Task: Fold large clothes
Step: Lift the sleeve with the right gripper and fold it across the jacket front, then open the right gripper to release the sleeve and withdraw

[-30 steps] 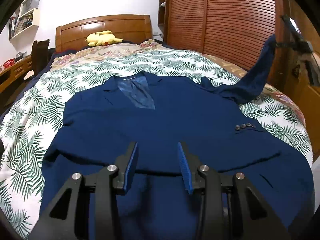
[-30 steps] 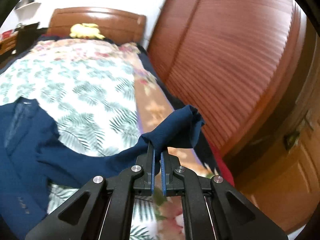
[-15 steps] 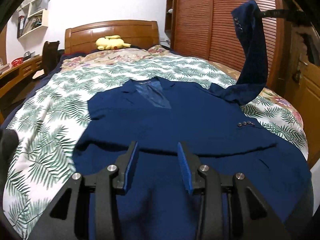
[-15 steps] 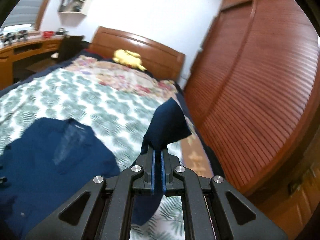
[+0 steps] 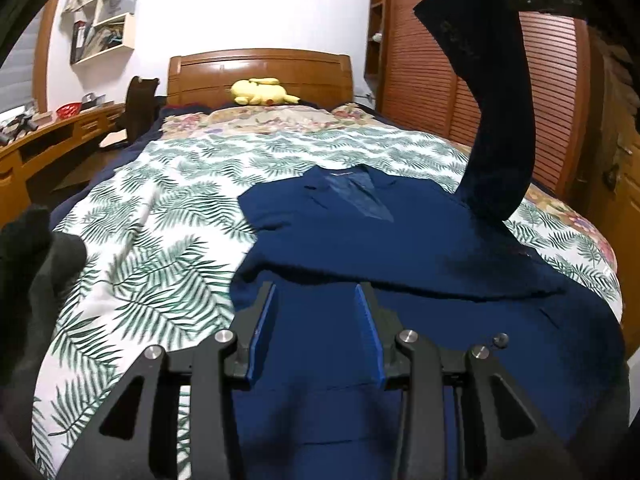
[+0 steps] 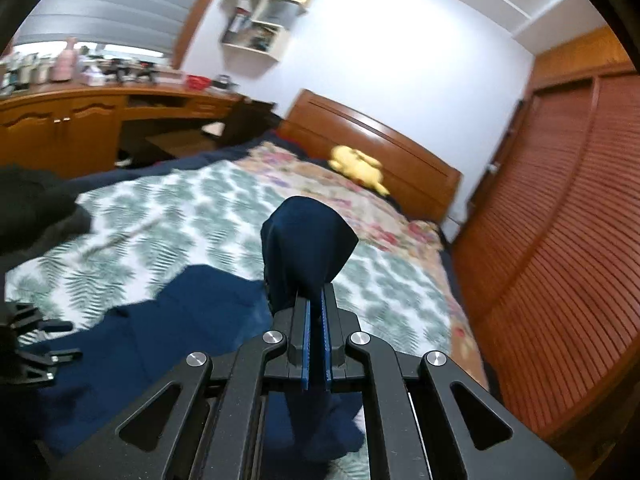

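Observation:
A navy blue suit jacket (image 5: 380, 248) lies flat, collar away from me, on a bed with a green leaf-print cover (image 5: 160, 216). My left gripper (image 5: 316, 292) is open and empty, hovering just above the jacket's lower part. My right gripper (image 6: 315, 296) is shut on the end of the jacket's right sleeve (image 6: 308, 240). In the left wrist view that sleeve (image 5: 500, 120) stands lifted high above the jacket's right shoulder. The jacket body also shows in the right wrist view (image 6: 172, 320).
A yellow plush toy (image 5: 260, 91) lies by the wooden headboard (image 5: 260, 68). Slatted wooden wardrobe doors (image 6: 560, 260) run along the bed's right side. A wooden desk (image 6: 80, 120) and chair stand to the left. A dark garment (image 5: 32, 264) lies at the bed's left edge.
My right gripper has raised the sleeve from low beside the bed to high above the jacket and swung it leftward. My left gripper stayed open over the jacket.

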Tool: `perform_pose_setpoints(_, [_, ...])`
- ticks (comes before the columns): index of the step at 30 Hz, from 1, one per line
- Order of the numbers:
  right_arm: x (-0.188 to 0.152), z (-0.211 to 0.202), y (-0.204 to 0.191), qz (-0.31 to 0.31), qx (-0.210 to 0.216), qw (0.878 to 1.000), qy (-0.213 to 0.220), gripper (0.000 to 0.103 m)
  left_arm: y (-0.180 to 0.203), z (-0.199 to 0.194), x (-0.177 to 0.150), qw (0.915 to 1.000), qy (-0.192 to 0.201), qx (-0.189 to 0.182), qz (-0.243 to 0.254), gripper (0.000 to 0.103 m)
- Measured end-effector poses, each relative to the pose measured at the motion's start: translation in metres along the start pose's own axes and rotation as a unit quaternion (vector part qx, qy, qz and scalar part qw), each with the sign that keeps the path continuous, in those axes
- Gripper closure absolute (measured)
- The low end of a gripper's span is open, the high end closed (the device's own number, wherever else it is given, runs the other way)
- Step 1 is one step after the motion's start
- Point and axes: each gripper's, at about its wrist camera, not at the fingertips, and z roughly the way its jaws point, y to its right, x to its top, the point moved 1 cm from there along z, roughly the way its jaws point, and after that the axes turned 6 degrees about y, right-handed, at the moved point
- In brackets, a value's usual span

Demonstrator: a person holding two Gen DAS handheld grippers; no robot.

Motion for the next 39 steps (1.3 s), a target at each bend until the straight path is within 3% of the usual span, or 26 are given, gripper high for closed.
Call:
perform_pose_setpoints(5, [0.000,0.007,-0.046,-0.003,0.042,0.999,-0.001,0.101,-0.013,-0.007,-0.001,0.9999,0.005,0.011,-0.006,0.064])
perform_pose_setpoints(9, [-0.021,0.019,-0.078,-0.004,0.077,0.997,-0.021,0.101,-0.023,-0.011,-0.001,0.9997,0.008,0.018,-0.015,0.064])
perform_pose_setpoints(19, [-0.060,0.031,-0.104,0.030,0.131,0.989,-0.070,0.101,-0.036,-0.010,0.001,0.9991,0.009,0.029,-0.030,0.064])
perform_pose_setpoints(21, [-0.062,0.029,-0.103,0.042,0.141,0.986,-0.074,0.098,-0.036,-0.009,0.001,0.9991,0.008,0.030,-0.030,0.064])
perform_pose_setpoints(24, [-0.062,0.024,-0.103,0.050,0.144,0.986,-0.067,0.084,-0.035,-0.007,0.001,0.9991,0.007,0.030,-0.029,0.064])
perform_pose_setpoints(26, [-0.062,0.021,-0.101,0.055,0.144,0.986,-0.062,0.062,-0.035,-0.007,0.001,0.9991,0.007,0.030,-0.028,0.064])
perform_pose_setpoints(28, [-0.066,0.020,-0.097,0.057,0.138,0.987,-0.061,0.052,-0.035,-0.006,0.001,0.9991,0.006,0.031,-0.029,0.064])
perform_pose_setpoints(39, [-0.122,0.061,-0.090,0.085,0.123,0.981,-0.127,0.052,-0.034,0.000,-0.002,0.9991,-0.003,0.033,-0.026,0.064])
